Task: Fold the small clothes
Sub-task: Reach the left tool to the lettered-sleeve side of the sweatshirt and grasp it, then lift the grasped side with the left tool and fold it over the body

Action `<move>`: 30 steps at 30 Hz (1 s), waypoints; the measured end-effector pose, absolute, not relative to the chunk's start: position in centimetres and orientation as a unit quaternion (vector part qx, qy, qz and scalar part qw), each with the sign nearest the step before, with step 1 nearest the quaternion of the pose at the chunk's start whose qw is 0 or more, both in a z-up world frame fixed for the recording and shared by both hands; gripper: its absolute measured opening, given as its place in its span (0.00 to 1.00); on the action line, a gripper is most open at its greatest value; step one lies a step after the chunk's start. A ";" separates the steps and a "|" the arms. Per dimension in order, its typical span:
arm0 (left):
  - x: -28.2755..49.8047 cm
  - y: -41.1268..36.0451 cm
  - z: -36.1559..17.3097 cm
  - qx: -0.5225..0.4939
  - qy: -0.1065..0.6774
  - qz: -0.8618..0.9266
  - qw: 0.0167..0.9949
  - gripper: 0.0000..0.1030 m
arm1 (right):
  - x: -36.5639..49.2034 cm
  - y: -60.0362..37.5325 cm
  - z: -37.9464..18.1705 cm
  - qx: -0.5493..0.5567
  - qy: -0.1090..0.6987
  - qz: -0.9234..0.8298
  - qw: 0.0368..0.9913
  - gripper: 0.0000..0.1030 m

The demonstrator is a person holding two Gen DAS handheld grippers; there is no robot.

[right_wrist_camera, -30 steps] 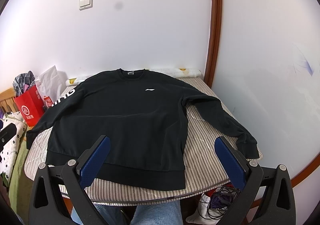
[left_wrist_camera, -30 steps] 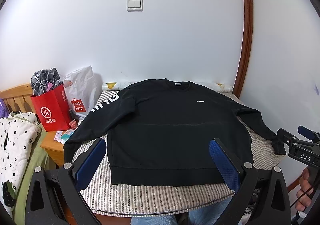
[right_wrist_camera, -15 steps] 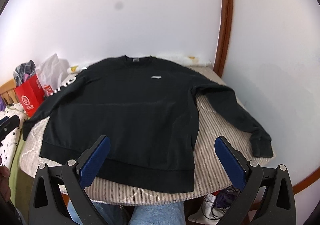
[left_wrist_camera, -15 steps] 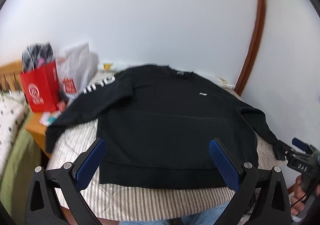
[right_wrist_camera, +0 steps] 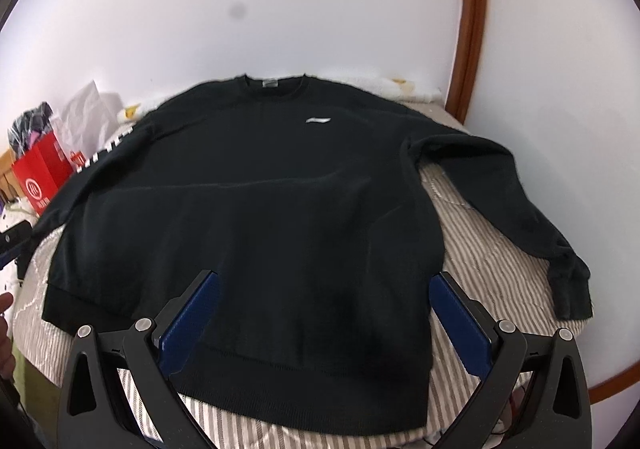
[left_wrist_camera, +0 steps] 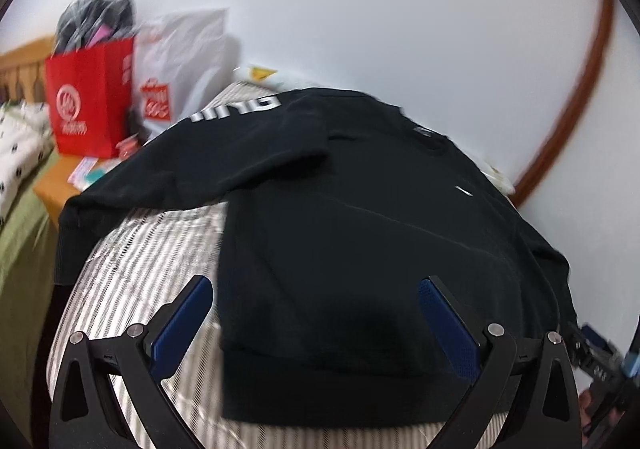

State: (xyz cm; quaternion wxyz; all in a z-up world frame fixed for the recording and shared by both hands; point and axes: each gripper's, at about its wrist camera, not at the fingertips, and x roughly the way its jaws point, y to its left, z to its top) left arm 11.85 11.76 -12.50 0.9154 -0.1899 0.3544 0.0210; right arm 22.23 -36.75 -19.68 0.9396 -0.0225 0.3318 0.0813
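I have a black sweatshirt (right_wrist_camera: pixel 256 217) lying face up and flat on the striped tabletop (right_wrist_camera: pixel 496 249), its collar at the far side by the white wall and its hem at the near edge. Both sleeves are spread outward: the one with white lettering (left_wrist_camera: pixel 236 109) runs off to the left and droops over the edge, and the plain right sleeve (right_wrist_camera: pixel 520 205) angles toward the near right, its cuff resting on the stripes. A small white logo (right_wrist_camera: pixel 318 120) sits on the chest.

My left gripper (left_wrist_camera: pixel 316 313) is released, its blue fingers wide apart, hovering over the near left part of the hem without touching the cloth. My right gripper (right_wrist_camera: pixel 326 309) is likewise spread wide and holds nothing, poised above the near middle of the hem.

Off to the far left, a red paper bag (left_wrist_camera: pixel 90 97) stands beside a white plastic bag (left_wrist_camera: pixel 184 61). The left view is blurred.
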 end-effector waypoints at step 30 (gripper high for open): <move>22.6 22.8 -18.4 -0.240 0.353 0.184 0.885 0.10 | 33.6 -31.6 -21.9 -0.033 0.389 0.111 0.914 0.99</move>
